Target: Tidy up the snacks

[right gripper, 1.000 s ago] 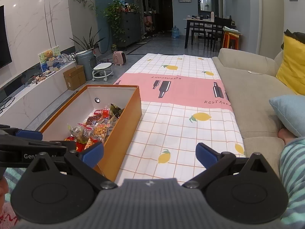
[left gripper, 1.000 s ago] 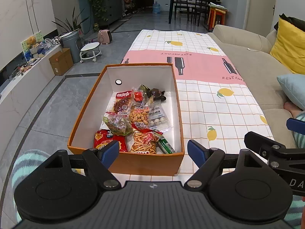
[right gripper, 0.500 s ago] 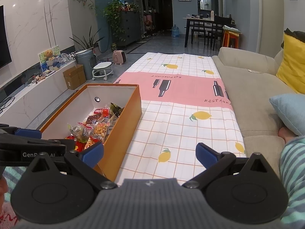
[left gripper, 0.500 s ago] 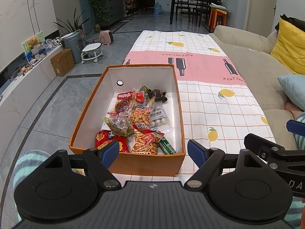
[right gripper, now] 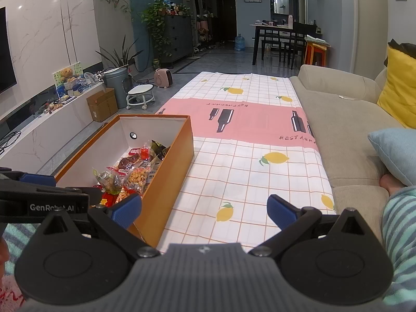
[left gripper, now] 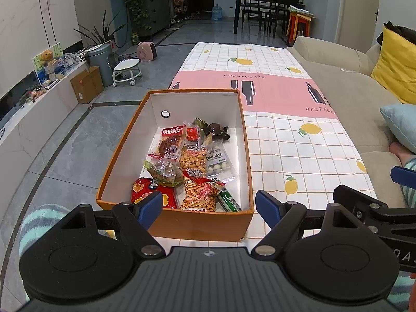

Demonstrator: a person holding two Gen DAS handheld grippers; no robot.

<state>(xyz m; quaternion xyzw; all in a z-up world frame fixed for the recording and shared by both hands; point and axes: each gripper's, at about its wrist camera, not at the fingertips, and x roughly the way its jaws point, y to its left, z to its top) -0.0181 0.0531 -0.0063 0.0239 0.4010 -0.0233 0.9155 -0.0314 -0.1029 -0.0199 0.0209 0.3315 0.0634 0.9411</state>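
Left gripper (left gripper: 208,205) held with jaws spread, nothing pinched, poised just short of near wall of orange box (left gripper: 182,225). Right gripper (right gripper: 204,209) likewise spread and empty, over tablecloth (right gripper: 249,161) beside box.

Risk, judged: box set at table edge near floor side; push on near wall could slide or tip it. Overlapped crinkly packets may be pinched two at once.

Box contents: snack packets (left gripper: 192,166) piled toward near end; red chip bag (left gripper: 149,191), green tube (left gripper: 228,200) nearest. Far end bare.
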